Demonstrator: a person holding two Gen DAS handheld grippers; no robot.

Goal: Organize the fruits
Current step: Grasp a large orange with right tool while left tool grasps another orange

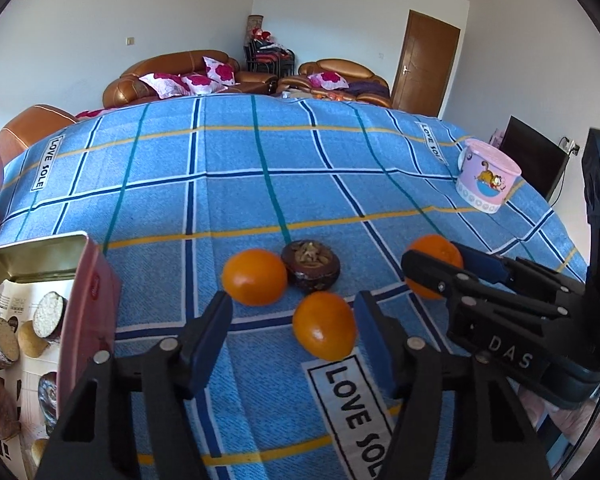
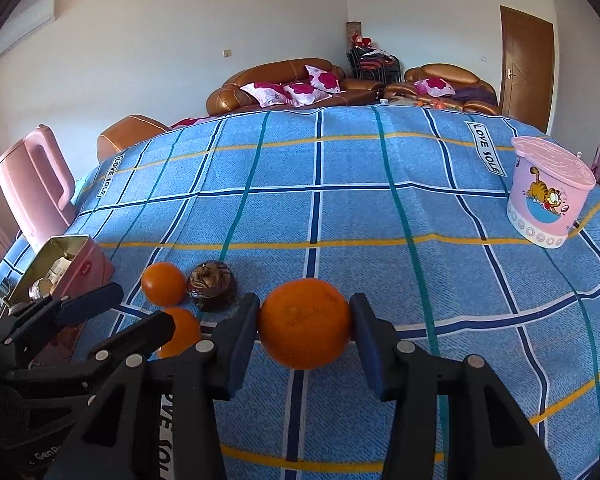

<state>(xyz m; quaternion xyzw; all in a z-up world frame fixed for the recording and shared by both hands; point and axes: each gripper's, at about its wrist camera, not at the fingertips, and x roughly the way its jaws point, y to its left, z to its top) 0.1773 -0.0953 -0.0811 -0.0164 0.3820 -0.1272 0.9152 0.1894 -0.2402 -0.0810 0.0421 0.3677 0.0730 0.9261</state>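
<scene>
Black fingers (image 2: pixel 236 344), blue pads, silver rivets, "DAS" lettering.

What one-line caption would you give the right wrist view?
Right gripper closes around an orange on the blue cloth; open left gripper is near other fruit.

— What's on the blue checked cloth (image 1: pixel 228 184)?
— A dark brown fruit (image 1: pixel 310 265); three oranges sit close around it (image 1: pixel 254 277) (image 1: pixel 324 331) (image 1: pixel 434 264), the open pink tin (image 1: pixel 88 292) stands left of it, and the pink cartoon tub (image 1: pixel 486 179) far right
</scene>
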